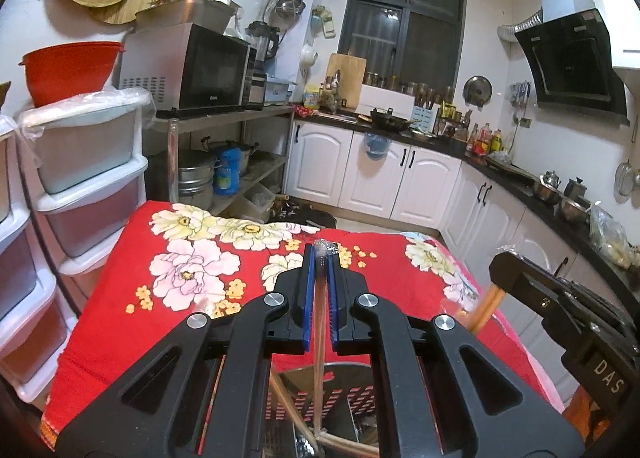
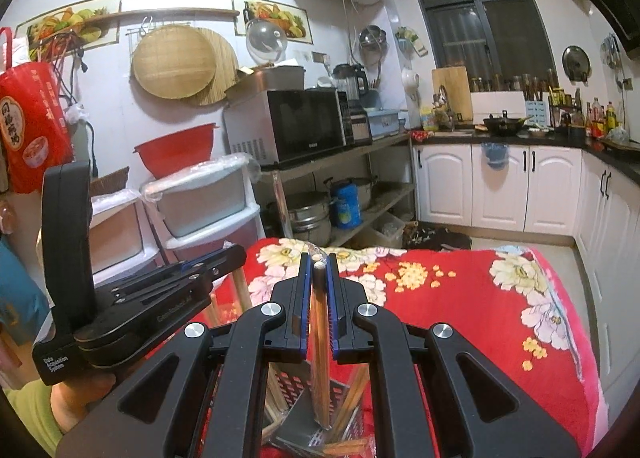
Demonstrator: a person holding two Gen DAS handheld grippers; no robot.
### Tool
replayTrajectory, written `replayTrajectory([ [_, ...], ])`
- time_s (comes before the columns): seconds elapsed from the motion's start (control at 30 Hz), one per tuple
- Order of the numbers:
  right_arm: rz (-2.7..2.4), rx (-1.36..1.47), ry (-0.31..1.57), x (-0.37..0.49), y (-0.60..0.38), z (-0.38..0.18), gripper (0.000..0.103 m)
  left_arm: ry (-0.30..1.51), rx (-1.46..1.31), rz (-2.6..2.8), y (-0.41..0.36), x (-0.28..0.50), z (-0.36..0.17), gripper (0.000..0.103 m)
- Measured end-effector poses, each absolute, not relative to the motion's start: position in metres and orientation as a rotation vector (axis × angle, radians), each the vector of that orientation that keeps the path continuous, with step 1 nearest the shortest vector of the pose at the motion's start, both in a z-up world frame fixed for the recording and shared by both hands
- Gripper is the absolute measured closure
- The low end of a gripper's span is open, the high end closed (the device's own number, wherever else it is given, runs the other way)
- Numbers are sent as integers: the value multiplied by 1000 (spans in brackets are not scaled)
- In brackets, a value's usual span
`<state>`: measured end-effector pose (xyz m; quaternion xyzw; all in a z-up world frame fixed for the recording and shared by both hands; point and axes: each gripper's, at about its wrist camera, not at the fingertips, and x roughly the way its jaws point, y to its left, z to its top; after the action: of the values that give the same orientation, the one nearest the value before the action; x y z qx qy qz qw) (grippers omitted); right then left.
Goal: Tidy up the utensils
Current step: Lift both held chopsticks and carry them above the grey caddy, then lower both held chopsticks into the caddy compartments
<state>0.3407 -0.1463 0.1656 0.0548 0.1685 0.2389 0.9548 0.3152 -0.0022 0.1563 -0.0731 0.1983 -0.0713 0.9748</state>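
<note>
The left hand-held gripper [image 1: 320, 258] is pinched tight on a thin chopstick [image 1: 319, 322] with a silver cap, which hangs down into the perforated metal utensil holder [image 1: 344, 394] right beneath the jaws. The right hand-held gripper [image 2: 319, 260] is clamped on a thicker bundle of wooden chopsticks [image 2: 320, 346], also standing over the holder [image 2: 296, 390], with their lower ends inside it among other sticks leaning there.

Both tools crowd the same holder, so the likeliest trouble is a knock between them, or one set of chopsticks snagging those already inside and tipping the holder. The holder stands on the red floral cloth [image 1: 240, 258] covering the worktop; soft fabric beneath could let it rock. The thin stick sits slightly aslant in its grip, so it may swing or catch the rim when let go.
</note>
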Motion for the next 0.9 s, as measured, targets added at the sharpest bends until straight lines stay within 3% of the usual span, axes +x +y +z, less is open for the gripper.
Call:
replayTrajectory([
  [0.77, 488, 115, 445, 341, -144, 132, 95, 443, -115, -147, 1, 316, 137, 101],
  [0.9, 485, 110, 452, 337, -145, 132, 95, 457, -111, -154, 1, 311, 137, 95],
])
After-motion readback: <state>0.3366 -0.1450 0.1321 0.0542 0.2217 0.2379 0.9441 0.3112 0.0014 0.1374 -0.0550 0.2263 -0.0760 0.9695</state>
